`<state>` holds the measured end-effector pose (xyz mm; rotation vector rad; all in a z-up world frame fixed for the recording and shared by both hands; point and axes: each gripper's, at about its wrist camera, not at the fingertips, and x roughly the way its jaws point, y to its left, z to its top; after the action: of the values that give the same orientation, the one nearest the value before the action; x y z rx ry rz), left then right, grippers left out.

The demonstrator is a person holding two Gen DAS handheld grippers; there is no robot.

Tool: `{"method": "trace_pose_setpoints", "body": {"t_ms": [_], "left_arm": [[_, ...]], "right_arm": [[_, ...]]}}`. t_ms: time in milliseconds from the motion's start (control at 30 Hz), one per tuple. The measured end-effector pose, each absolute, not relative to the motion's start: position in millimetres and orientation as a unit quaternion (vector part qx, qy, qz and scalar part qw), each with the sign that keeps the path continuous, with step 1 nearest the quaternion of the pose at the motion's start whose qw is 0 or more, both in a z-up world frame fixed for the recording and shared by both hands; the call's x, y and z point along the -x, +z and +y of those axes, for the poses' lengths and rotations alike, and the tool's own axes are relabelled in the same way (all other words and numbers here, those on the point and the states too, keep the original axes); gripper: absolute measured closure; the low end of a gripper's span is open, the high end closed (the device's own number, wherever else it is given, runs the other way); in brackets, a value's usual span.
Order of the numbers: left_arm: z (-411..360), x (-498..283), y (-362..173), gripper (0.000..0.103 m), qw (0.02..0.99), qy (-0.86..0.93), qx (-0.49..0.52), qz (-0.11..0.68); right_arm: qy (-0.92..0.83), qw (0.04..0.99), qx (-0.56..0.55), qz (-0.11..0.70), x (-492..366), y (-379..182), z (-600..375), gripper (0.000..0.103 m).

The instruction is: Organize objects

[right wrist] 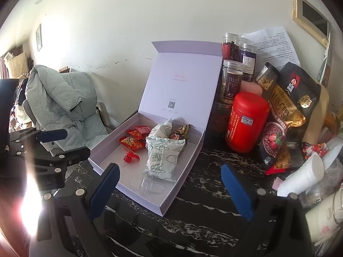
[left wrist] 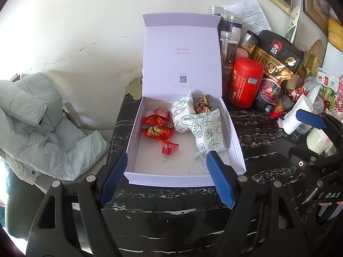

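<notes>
Two grippers, both empty | left wrist: left gripper (left wrist: 167, 176) agape at lower centre, white box (left wrist: 235, 150) just beyond, patterned packet (left wrist: 205, 132) lengthwise ahead | right wrist: right gripper (right wrist: 169, 189) wide, box centre-left; clear item at front edge, possibly plastic.

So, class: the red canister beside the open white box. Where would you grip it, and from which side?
Grip the red canister across its round body, about mid-height, coming from the front. It stands upright, with jars close behind, the box lid on one side and the oats bag on the other.
</notes>
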<state>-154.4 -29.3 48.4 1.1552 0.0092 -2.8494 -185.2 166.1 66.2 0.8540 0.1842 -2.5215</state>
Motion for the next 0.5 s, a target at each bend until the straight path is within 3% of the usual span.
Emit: {"method": "trace_pose_setpoints", "body": {"t_ms": [500], "left_arm": [[5.4, 93.1, 69.4, 0.028, 0.044, -0.934, -0.354, 0.0]], "right_arm": [[-0.923, 0.226, -0.303, 0.068, 125.0, 84.5, 197.9, 0.005]]}}
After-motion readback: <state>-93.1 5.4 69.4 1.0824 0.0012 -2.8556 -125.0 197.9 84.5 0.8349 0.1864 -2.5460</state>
